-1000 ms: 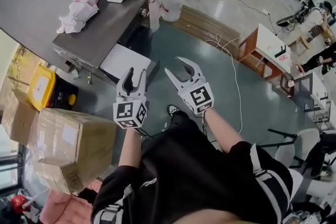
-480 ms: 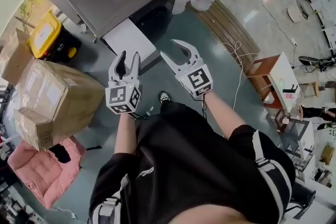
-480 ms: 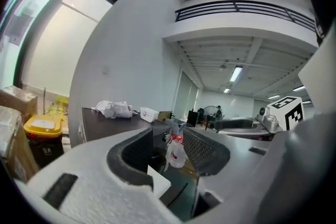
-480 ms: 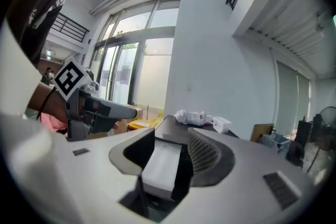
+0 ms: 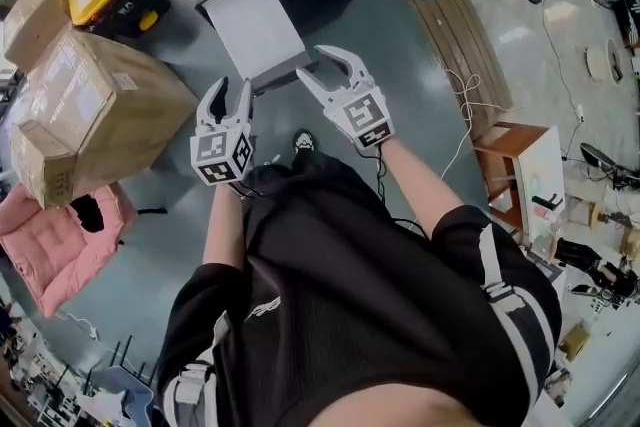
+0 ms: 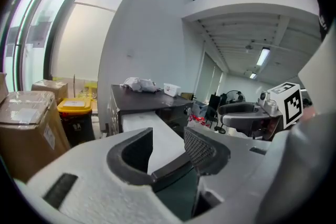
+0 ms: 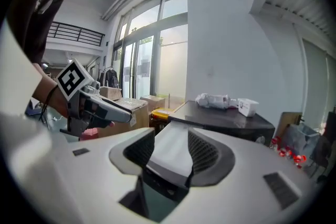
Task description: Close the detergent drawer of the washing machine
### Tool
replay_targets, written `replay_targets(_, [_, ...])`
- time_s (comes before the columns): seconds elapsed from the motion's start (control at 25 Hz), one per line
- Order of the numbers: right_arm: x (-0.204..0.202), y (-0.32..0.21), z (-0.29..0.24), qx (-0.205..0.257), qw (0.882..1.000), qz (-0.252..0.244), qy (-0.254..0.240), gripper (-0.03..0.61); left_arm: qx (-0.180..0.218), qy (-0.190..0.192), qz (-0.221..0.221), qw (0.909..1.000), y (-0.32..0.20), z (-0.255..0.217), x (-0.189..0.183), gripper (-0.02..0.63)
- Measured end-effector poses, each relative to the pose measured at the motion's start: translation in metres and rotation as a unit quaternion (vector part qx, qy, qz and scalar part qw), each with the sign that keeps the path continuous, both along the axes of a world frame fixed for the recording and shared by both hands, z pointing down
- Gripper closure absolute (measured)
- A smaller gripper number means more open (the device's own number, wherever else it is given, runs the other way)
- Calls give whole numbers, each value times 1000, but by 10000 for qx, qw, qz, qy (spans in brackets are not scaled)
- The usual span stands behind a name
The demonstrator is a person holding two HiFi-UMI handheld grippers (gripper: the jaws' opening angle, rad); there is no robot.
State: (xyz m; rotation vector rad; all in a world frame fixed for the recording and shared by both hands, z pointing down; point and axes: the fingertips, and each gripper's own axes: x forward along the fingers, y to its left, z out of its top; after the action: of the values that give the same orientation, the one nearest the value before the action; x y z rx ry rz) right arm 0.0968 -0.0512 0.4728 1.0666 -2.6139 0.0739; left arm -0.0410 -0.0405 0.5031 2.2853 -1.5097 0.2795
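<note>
Lately the left gripper (image 5: 235,90) had dropped closer to the washing machine (image 5: 250,20) at its twelve o'clock, as had the right gripper (image 5: 328,67) — approach only, nothing pushed yet. Left jaws stood wide apart, empty. Right jaws were equally wide, empty, framing the machine untouched — its drawer couldn't be made out.

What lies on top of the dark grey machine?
On top of the dark grey machine lie a crumpled white bundle and, beside it, a small white box. What is under the bundle or inside the box is covered.
</note>
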Motion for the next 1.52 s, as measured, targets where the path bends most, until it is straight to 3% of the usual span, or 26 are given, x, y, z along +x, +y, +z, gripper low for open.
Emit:
replay_targets(0.4, [4,-7,90,-775,9963,-27,360,366,-891,-79,-442,9950,18,86,-19,413])
replay_targets(0.68, [13,-5,132,-1179,9923,164,351,351,-1074,78,-541,9927,25,121,-17,383])
replay_targets(0.84, [16,-4,142,-1124,9930,323,172,342,-1222,202,-567,9907,29,139,-12,373])
replay_targets(0.96, [15,-4,139,-1015,9943,264,204,341,-1182,109,-391,9922,29,143,-6,350])
replay_targets(1.08, [12,-1,139,-930,9944,-46,509,319,-1007,-331,-84,9943,27,141,-1,351])
replay_targets(1.28, [16,-6,150,-937,9892,-548,986,336,-1051,-626,408,9917,23,149,8,411])
replay_targets(1.52, [14,-12,154,-526,9697,-1457,1890,438,-993,-1111,1046,9833,17,152,7,465])
